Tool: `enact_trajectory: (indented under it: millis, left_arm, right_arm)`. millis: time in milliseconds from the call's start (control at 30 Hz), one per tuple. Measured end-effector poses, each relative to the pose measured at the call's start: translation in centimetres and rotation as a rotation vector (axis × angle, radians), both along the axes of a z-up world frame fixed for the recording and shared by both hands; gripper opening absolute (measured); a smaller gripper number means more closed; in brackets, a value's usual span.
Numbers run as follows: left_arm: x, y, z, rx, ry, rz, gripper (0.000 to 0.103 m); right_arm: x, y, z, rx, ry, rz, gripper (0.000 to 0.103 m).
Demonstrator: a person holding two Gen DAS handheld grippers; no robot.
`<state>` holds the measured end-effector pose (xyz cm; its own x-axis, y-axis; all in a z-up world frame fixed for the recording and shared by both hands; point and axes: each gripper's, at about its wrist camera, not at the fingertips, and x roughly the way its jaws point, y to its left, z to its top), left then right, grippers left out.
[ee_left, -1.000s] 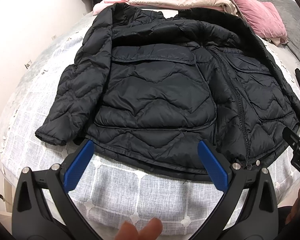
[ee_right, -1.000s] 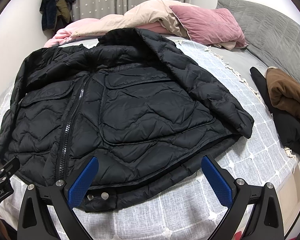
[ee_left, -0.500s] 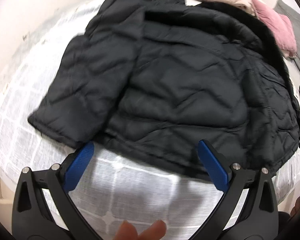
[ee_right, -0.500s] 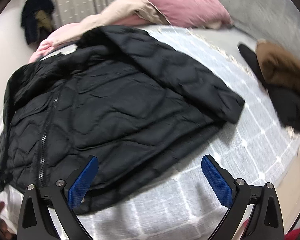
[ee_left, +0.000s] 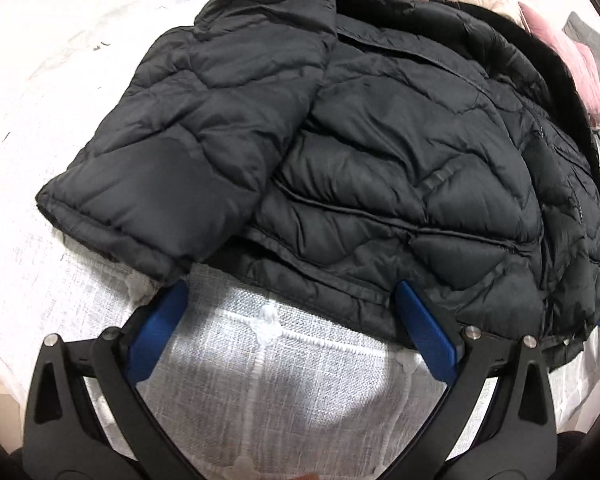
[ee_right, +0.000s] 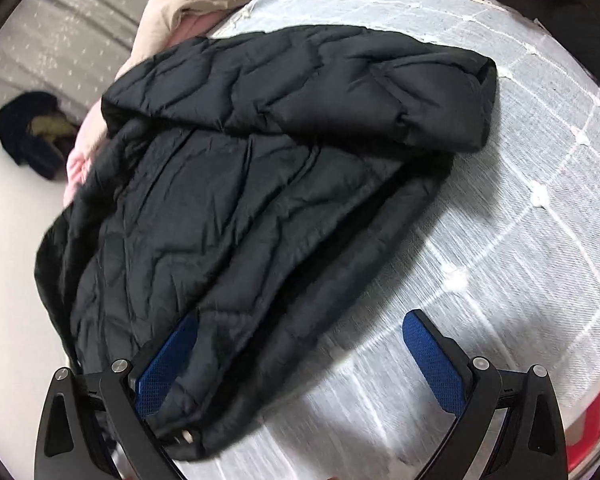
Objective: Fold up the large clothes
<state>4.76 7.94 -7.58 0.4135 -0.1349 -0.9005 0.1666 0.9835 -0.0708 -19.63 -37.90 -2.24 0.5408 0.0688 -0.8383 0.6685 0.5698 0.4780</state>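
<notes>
On bedspread [ee_left: 260,360] | jacket [ee_left: 380,160] hem hides right claw [ee_right: 300,360] pad

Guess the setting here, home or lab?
Most likely a home bedroom: the black puffer jacket lies on a bed's white woven bedspread, with a pink pillow and a dotted curtain behind.

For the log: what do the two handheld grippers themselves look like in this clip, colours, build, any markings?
Both match. The left gripper and the right gripper each have two black, curved, forked arms with triangular cut-outs and silver round bolt heads at the joints. The fingers carry flat blue pads; in the right wrist view the pads show a fine mesh texture. No cables, lettering or sleeves are visible now.
</notes>
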Motion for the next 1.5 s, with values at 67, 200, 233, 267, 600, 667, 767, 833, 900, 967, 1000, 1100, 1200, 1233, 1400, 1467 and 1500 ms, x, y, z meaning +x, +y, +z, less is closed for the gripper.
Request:
enact_trajectory:
  millis: [67,200,233,267,600,667,767,833,900,967,1000,1100,1200,1233,1400,1467,1500]
  left_arm:
    - [0.3,0.5,0.4,-0.056,0.019,0.012,0.103]
    - [1.4,1.6,1.2,-0.277,-0.025,0.02,0.103]
    - [1.8,1.3,0.9,-0.298,-0.027,0.023,0.102]
    - [2.0,1.2,0.8,-0.297,-0.041,0.029,0.097]
    - [-0.8,4.7,6.1,-0.306,-0.174,0.034,0.01]
    - [-1.7,6.0,7.3,-0.277,-0.162,0.009,0.01]
    - [-1.6,5.7,8.0,-0.204,-0.119,-0.036,0.01]
    - [-1.2,5.0,7.1,-0.142,-0.057,-0.09,0.012]
    - [-1.1,4.6,7.1,-0.079,-0.036,-0.123,0.019]
    - [-2.2,3.6,8.8,-0.034,-0.101,-0.177,0.041]
    - [-3.1,3.5,10.0,-0.006,-0.16,-0.216,0.07]
    - [-4.9,3.4,12.8,0.045,-0.338,-0.262,0.093]
    - [-4.1,3.1,13.8,0.122,-0.429,-0.288,0.093]
    - [-3.4,3.1,13.5,0.157,-0.438,-0.284,0.093]
    - [0.1,2.5,9.8,0.23,-0.321,-0.331,0.093]
    - [2.1,2.0,7.7,0.314,-0.27,-0.3,0.079]
    - [2.5,2.1,7.3,0.337,-0.261,-0.293,0.06]
  right_arm:
    - [0.3,-0.1,0.0,0.023,-0.038,-0.014,0.103]
    - [1.5,-0.3,-0.4,0.094,-0.109,-0.029,0.098]
    - [1.8,-0.4,-0.5,0.103,-0.126,-0.028,0.082]
    - [2.1,-0.3,-0.5,0.115,-0.148,-0.023,0.071]
    - [0.0,2.1,3.4,0.02,-0.221,0.078,0.007]
    - [-1.2,3.1,4.8,-0.015,-0.218,0.13,0.007]
    - [-2.1,4.8,6.4,-0.078,-0.199,0.205,0.007]
    - [-2.0,5.9,6.5,-0.129,-0.145,0.258,0.01]
    - [-1.5,6.7,6.1,-0.169,-0.048,0.302,0.014]
    - [-1.0,7.1,6.4,-0.214,0.033,0.34,0.019]
    - [-1.2,7.3,7.2,-0.251,0.039,0.363,0.024]
    - [-2.9,6.8,9.9,-0.342,0.033,0.382,0.06]
    - [-4.6,6.4,12.1,-0.464,0.003,0.361,0.075]
    - [-4.5,6.4,12.7,-0.509,0.0,0.36,0.077]
    - [-3.1,6.4,11.7,-0.614,0.039,0.379,0.078]
    - [-0.5,6.4,10.3,-0.645,0.055,0.386,0.078]
    - [0.7,6.4,9.6,-0.664,0.061,0.391,0.078]
